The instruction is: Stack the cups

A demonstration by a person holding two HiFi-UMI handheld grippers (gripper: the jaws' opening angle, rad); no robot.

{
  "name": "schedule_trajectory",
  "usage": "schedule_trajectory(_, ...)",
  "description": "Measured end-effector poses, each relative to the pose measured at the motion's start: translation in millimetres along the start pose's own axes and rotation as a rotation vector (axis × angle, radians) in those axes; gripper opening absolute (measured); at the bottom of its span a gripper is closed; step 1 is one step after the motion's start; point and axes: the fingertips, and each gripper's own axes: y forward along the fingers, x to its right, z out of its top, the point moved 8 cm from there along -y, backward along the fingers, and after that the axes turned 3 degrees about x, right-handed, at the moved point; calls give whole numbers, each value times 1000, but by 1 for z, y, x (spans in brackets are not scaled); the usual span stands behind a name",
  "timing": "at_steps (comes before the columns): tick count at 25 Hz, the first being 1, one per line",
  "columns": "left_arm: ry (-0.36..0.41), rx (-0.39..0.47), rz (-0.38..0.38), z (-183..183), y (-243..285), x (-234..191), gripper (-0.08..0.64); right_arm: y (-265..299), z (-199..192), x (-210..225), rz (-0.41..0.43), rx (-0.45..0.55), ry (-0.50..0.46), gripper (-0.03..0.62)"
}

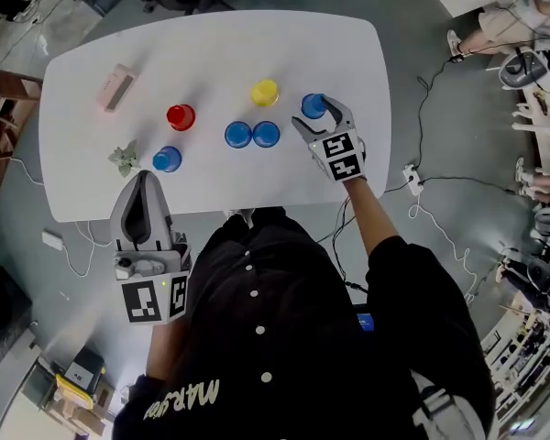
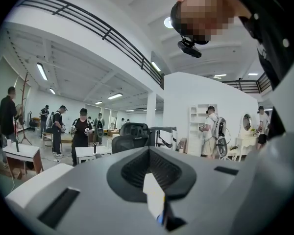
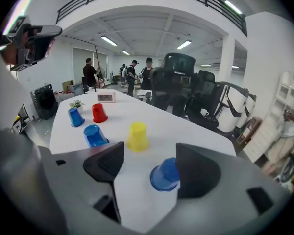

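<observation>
Bare table (image 1: 257, 183) strip along near edge gave free passage. Mid-table obstacles: red cup (image 1: 180, 115), yellow cup (image 1: 265, 92), blue cup pair (image 1: 239, 135) side by side. Plant (image 1: 125, 158), lone blue cup (image 1: 166, 159), pink box (image 1: 115, 87) crowded left end.

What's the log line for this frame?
task: stack cups | right gripper: open, blue cup between jaws, not gripped | left gripper: shut, empty | stacked: none

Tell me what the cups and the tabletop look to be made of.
Red cup, yellow cup and blue cups: probably thin moulded plastic, judging by the saturated, even colour, faint sheen and tapered shape; coated paper can't be ruled out. Tabletop: smooth white surface with no grain, satin rather than glossy, so likely laminate or painted board; its core isn't visible.
</observation>
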Motion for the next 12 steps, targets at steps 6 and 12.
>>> schedule_trajectory(6, 0, 0, -11, 1, 1, 6, 11, 19, -20, 32, -34, -95, -16, 356)
schedule_trajectory(12, 6, -7, -11, 0, 2, 12, 11, 35, -34, 42, -12, -157, 1, 356)
